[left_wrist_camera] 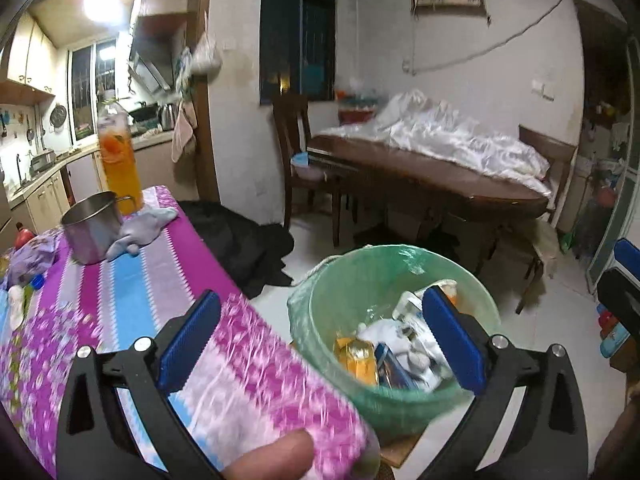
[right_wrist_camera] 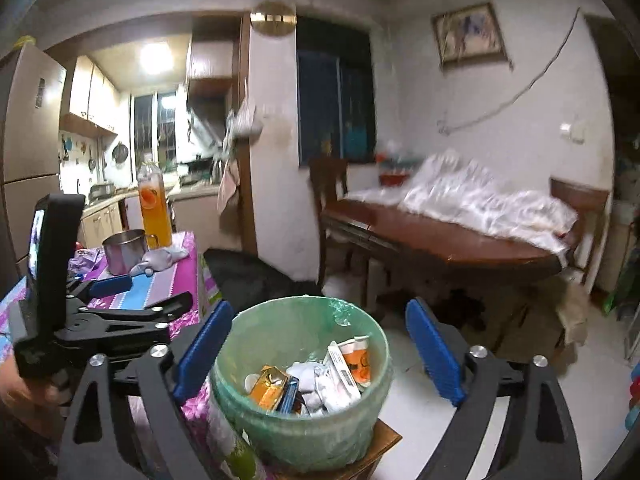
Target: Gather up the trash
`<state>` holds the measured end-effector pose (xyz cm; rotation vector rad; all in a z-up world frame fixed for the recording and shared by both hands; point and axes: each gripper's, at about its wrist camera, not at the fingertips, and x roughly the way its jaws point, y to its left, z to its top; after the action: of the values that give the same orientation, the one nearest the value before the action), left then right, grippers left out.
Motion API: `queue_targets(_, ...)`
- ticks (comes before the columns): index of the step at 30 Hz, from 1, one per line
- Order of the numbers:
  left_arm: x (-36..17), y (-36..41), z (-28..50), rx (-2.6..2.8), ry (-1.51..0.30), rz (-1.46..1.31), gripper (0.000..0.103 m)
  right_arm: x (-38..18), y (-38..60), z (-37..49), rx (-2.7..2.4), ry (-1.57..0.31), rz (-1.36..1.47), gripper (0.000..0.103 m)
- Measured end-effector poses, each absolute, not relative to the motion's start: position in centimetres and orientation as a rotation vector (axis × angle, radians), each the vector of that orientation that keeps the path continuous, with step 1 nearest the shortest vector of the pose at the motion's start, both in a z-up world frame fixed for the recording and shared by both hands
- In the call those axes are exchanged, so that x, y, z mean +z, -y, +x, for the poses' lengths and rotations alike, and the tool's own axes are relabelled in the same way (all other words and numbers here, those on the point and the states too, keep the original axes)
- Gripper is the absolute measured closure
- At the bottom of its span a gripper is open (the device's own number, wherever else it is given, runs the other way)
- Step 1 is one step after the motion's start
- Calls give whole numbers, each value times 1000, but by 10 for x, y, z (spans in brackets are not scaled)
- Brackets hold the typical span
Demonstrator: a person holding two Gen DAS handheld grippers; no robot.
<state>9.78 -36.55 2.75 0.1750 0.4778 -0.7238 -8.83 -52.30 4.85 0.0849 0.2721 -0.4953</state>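
A green-lined trash bin [left_wrist_camera: 320, 304] [right_wrist_camera: 360, 344] stands beside the table's right edge, holding several wrappers, an orange packet [left_wrist_camera: 356, 360] [right_wrist_camera: 272, 386] and white tissue. My left gripper [left_wrist_camera: 320, 340] is open and empty, straddling the table edge and the bin's left rim. My right gripper [right_wrist_camera: 320, 352] is open and empty, just above the bin with a finger on each side. The left gripper also shows in the right wrist view [right_wrist_camera: 132, 292], over the table.
The table has a purple-blue striped cloth [left_wrist_camera: 132, 292]. On it stand a steel pot [left_wrist_camera: 94, 226], an orange drink bottle [left_wrist_camera: 120, 160], a grey rag [left_wrist_camera: 144, 228] and small items at the left. A wooden dining table [left_wrist_camera: 420, 180] and chair [left_wrist_camera: 296, 148] stand behind.
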Motion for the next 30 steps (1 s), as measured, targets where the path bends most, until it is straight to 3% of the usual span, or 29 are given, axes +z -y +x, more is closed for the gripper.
queue_targets(13, 8, 285, -14, -803, -379, 163, 6, -3, 441, -215, -570, -171, 109, 12)
queue_targets(30, 4, 263, -63, -806, -220, 131, 6, -19, 412, -260, -591, -31, 75, 10)
